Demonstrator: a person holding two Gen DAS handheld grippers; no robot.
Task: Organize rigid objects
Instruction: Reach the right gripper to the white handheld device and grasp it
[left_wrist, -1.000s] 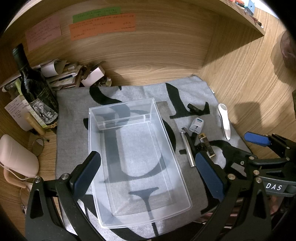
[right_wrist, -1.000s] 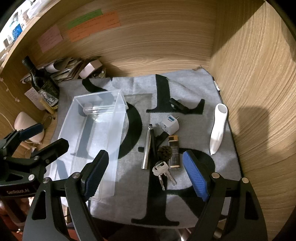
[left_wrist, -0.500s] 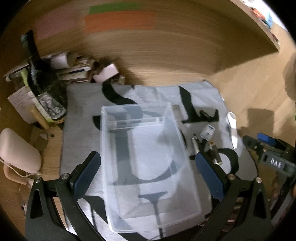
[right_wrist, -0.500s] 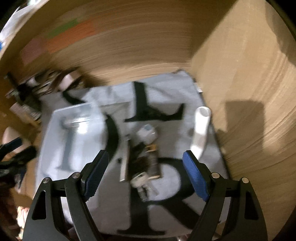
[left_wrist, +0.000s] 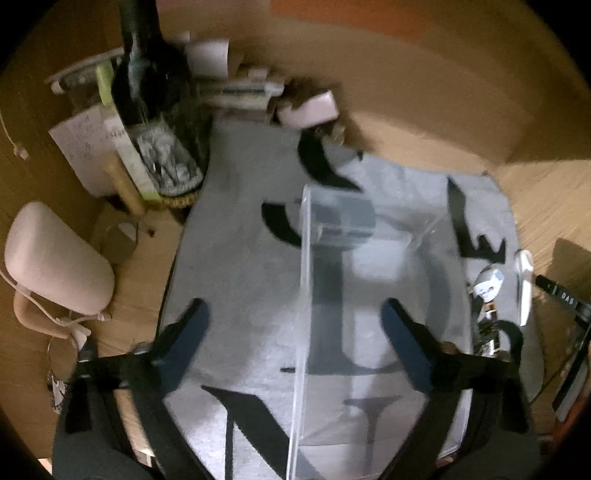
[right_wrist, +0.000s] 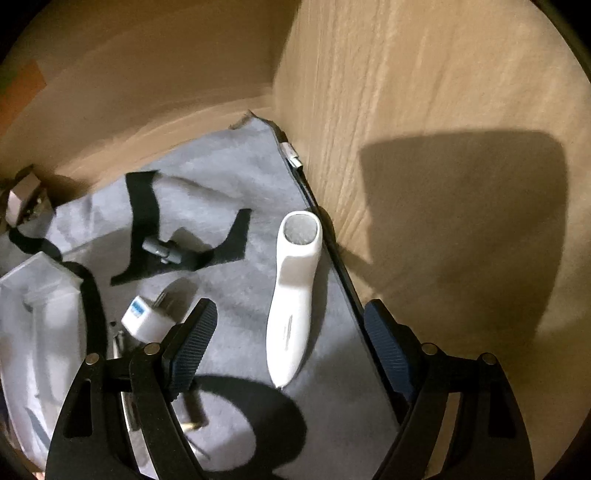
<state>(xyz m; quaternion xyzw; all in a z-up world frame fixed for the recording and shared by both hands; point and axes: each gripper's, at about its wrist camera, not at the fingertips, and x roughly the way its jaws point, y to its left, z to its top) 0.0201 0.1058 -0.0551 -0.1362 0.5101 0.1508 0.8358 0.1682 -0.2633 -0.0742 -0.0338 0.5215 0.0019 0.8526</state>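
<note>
A clear plastic box (left_wrist: 369, 295) stands on the grey lettered mat (left_wrist: 240, 266). My left gripper (left_wrist: 293, 310) hovers over the box's left wall, which rises between the jaws. The jaws are closing, and the pads are apart from the wall. In the right wrist view a white handheld device (right_wrist: 295, 295) lies lengthwise between the wide-open fingers of my right gripper (right_wrist: 290, 308), untouched. A white plug adapter (right_wrist: 146, 321) sits by the left finger and a small dark grey part (right_wrist: 162, 253) lies farther back. The box's corner (right_wrist: 33, 314) shows at far left. The adapter (left_wrist: 487, 284) and device (left_wrist: 524, 288) lie right of the box.
A dark wine bottle (left_wrist: 147, 92), a paper pile (left_wrist: 240, 88) and a small white box (left_wrist: 310, 109) crowd the back left corner. A pale pink object (left_wrist: 55, 266) lies left of the mat. A wooden side wall (right_wrist: 443, 147) rises right beside the white device.
My left gripper has shifted left and down over the box's left wall, its jaws narrower. My right gripper has swung right and lower, from the small items to the white device.
</note>
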